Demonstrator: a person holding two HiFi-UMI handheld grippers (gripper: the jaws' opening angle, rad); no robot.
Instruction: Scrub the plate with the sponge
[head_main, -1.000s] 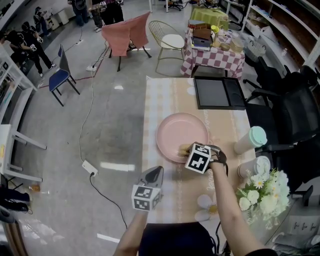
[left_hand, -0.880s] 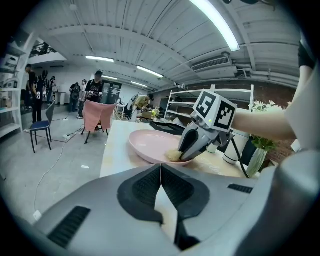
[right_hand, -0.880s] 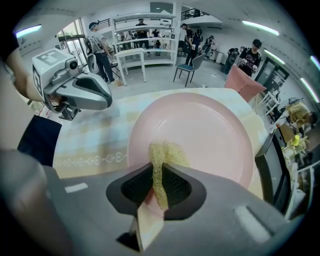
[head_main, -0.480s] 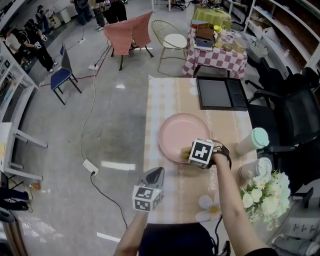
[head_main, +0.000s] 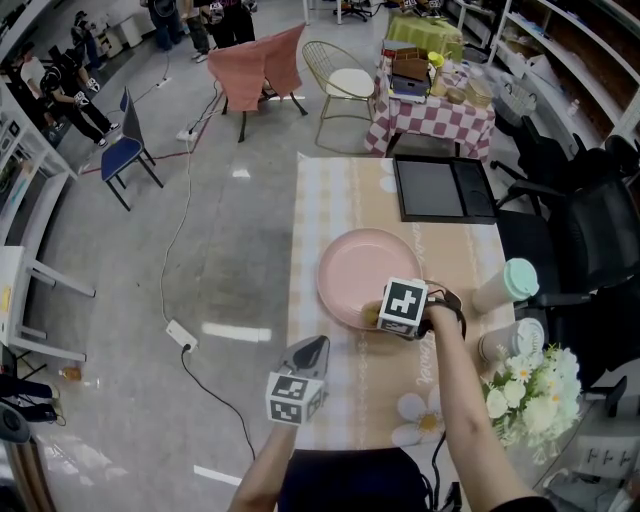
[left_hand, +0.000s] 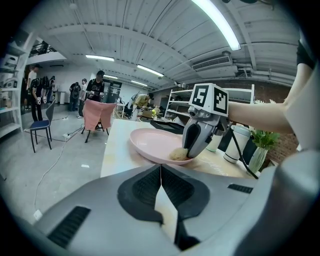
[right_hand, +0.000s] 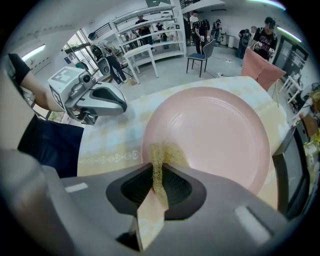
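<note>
Pink plate (head_main: 352, 262) on beige tablecloth (head_main: 330, 190), glossy grey floor (head_main: 220, 260), wall shelves (head_main: 572, 62)

The plate (head_main: 360, 262) was plain pale pink, and the sponge (right_hand: 167, 155) on it was straw yellow. The tablecloth (head_main: 325, 200) was beige, with a paler checked band along one side and white flower prints. The left gripper (head_main: 312, 346) and right gripper (head_main: 374, 313) were grey with black jaw pads, their cubes white with black squares. The tray (head_main: 440, 187) was black. A cup (head_main: 503, 283) was white with a mint-green lid. Farther off, a checked cloth (head_main: 430, 118) was red and white, and a chair drape (head_main: 262, 62) was salmon pink.
</note>
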